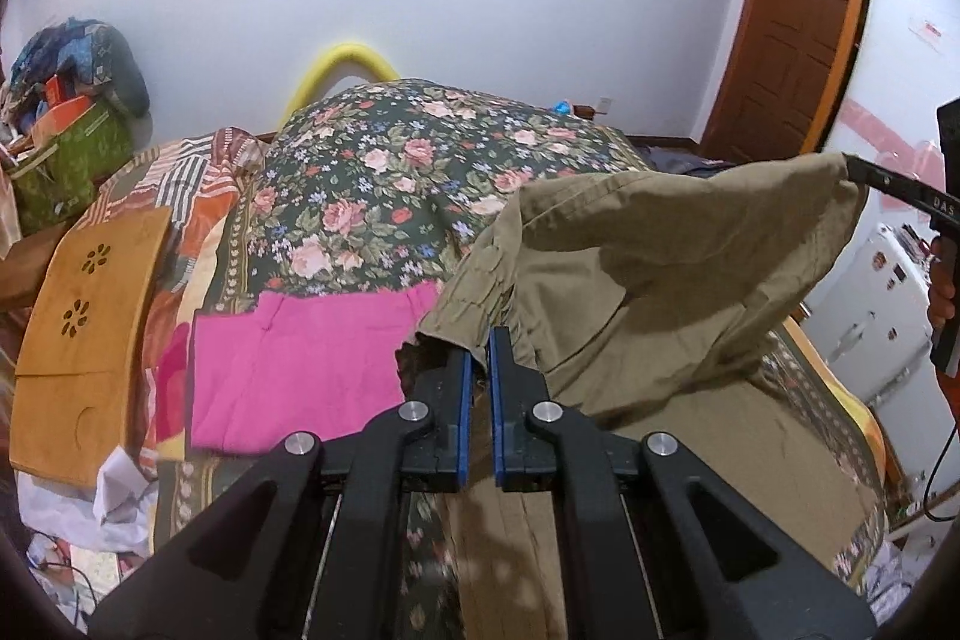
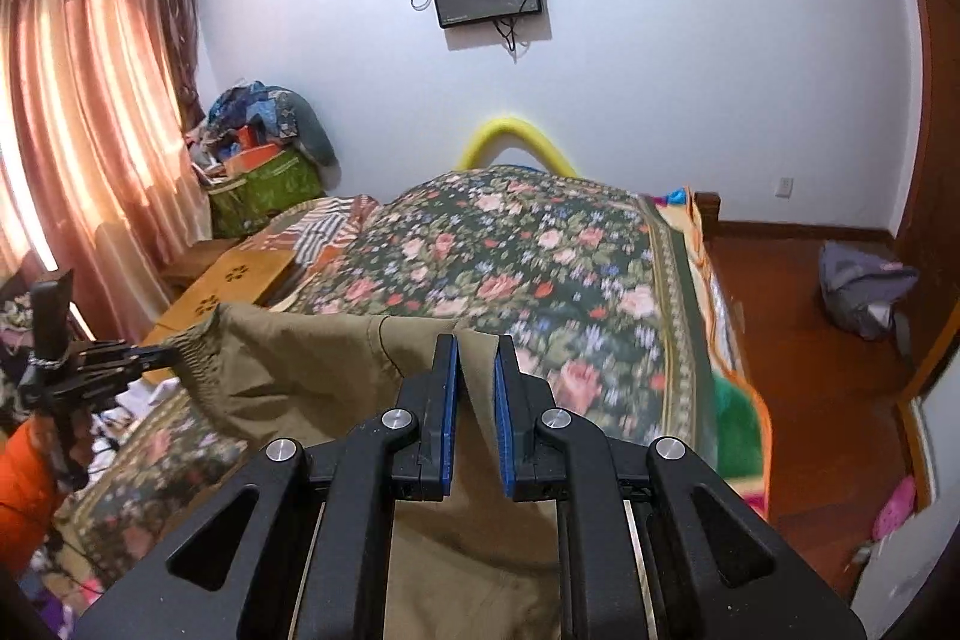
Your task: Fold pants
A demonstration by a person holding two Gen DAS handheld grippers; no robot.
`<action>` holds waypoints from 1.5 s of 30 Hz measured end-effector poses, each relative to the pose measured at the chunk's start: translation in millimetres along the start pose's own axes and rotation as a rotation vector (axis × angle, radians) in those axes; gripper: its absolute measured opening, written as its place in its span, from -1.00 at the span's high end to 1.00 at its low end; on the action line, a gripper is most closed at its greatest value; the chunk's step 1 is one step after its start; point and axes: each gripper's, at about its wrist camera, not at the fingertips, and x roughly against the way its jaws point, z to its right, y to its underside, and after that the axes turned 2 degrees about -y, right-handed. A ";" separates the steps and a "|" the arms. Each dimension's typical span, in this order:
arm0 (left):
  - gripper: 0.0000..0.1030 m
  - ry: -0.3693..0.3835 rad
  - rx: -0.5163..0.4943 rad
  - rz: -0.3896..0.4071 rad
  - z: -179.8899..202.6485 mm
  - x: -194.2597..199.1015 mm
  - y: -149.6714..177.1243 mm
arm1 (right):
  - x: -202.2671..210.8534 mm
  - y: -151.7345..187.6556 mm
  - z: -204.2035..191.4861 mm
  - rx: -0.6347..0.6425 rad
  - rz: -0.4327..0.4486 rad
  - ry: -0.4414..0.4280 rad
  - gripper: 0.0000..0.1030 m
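Khaki pants [image 1: 648,280] hang lifted above the floral bedspread [image 1: 384,172], stretched by their elastic waistband between the two tools. The left tool [image 1: 478,340] has its blue pads pressed together on a bunched corner of the waistband, and the right tool [image 2: 477,346] pinches the other end, with a fold of khaki cloth caught between its jaws. From the left wrist view the right tool shows at about 2 o'clock, the waistband sagging in a wide arc between them, and the legs trail down toward 6 o'clock onto the bed. Slippage looks like the main risk: each grip takes only a thin edge of fabric, so a quick swing could pull a corner free and drop the garment in a heap. Uneven height between the tools would probably lay the legs askew. A pink garment [image 1: 300,370] lies at 9 o'clock on the bed, just beside the pants, and the trailing legs could drag over it or land on top of it.
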 end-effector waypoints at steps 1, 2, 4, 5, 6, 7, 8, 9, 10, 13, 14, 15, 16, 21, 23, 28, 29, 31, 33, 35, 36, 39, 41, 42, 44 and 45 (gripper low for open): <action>0.91 0.004 -0.001 0.001 1.6 5.0 5.6 | 3.3 3.6 -2.1 -0.005 -0.003 -0.001 0.81; 0.91 0.007 -0.002 0.001 2.1 8.4 10.5 | 7.7 10.4 -4.3 -0.008 -0.008 -0.003 0.81; 0.91 0.009 -0.002 -0.001 3.0 15.5 22.2 | 16.0 23.1 -9.5 -0.003 -0.019 -0.002 0.81; 0.91 0.015 0.002 -0.004 3.1 20.4 30.8 | 20.0 31.2 -11.4 -0.009 -0.029 -0.008 0.81; 0.91 0.018 0.004 -0.007 4.1 24.3 36.9 | 23.3 35.8 -13.2 -0.016 -0.035 -0.014 0.81; 0.91 0.019 0.005 -0.010 4.8 28.0 42.8 | 26.4 44.1 -15.0 -0.025 -0.045 -0.024 0.80; 0.91 0.018 0.005 -0.012 5.6 31.7 49.9 | 29.6 50.2 -18.1 -0.024 -0.053 -0.027 0.80; 0.91 0.018 0.008 -0.014 6.3 35.2 56.6 | 34.0 56.7 -20.5 -0.023 -0.059 -0.026 0.80; 0.92 0.020 0.012 -0.017 6.9 38.2 63.1 | 36.2 63.7 -23.2 -0.022 -0.068 -0.030 0.80; 0.96 0.026 0.025 -0.025 8.7 49.1 84.7 | 43.4 85.7 -28.4 -0.038 -0.089 -0.049 0.80; 0.96 0.032 0.031 -0.028 9.5 52.0 91.5 | 44.1 93.9 -29.3 -0.045 -0.099 -0.052 0.80; 0.96 0.035 0.036 -0.031 10.4 55.1 98.4 | 46.8 101.0 -29.4 -0.052 -0.104 -0.054 0.80; 0.96 0.037 0.039 -0.032 10.8 57.6 103.7 | 48.2 109.3 -29.4 -0.060 -0.111 -0.058 0.80; 0.98 0.022 0.053 -0.049 14.2 63.7 132.4 | 57.4 145.7 -32.9 -0.096 -0.146 -0.053 0.80; 0.98 0.012 0.055 -0.081 16.7 60.5 141.8 | 58.2 158.3 -31.1 -0.119 -0.165 -0.052 0.80; 0.98 0.005 0.047 -0.139 23.5 52.2 154.9 | 60.3 187.2 -25.8 -0.166 -0.202 -0.030 0.81; 0.98 0.010 0.047 -0.145 23.6 50.9 154.8 | 59.3 192.6 -23.8 -0.181 -0.215 -0.031 0.81; 0.97 0.010 0.041 -0.147 26.9 48.6 152.1 | 56.2 201.9 -21.6 -0.197 -0.245 -0.021 0.80; 0.97 0.000 0.029 -0.144 32.2 46.8 146.7 | 53.6 210.2 -22.4 -0.204 -0.275 -0.014 0.75; 0.96 0.007 0.024 -0.146 37.6 44.0 139.9 | 51.1 216.1 -22.8 -0.196 -0.307 0.017 0.73; 0.95 0.009 0.019 -0.148 41.7 41.9 135.4 | 51.7 217.6 -22.9 -0.189 -0.317 0.030 0.73; 0.85 0.001 -0.006 -0.151 53.7 35.8 126.4 | 59.5 215.0 -20.3 -0.196 -0.337 0.062 0.71; 0.80 0.020 -0.011 -0.150 62.6 30.9 120.4 | 66.8 207.0 -17.0 -0.200 -0.320 0.066 0.67; 0.79 0.032 -0.013 -0.152 67.7 27.6 117.4 | 68.5 203.1 -16.9 -0.197 -0.313 0.068 0.62; 0.79 0.045 -0.021 -0.155 78.0 22.0 113.4 | 71.4 190.4 -17.8 -0.181 -0.286 0.077 0.53; 0.77 0.055 -0.025 -0.157 83.5 19.1 112.8 | 71.7 185.0 -18.6 -0.173 -0.268 0.077 0.44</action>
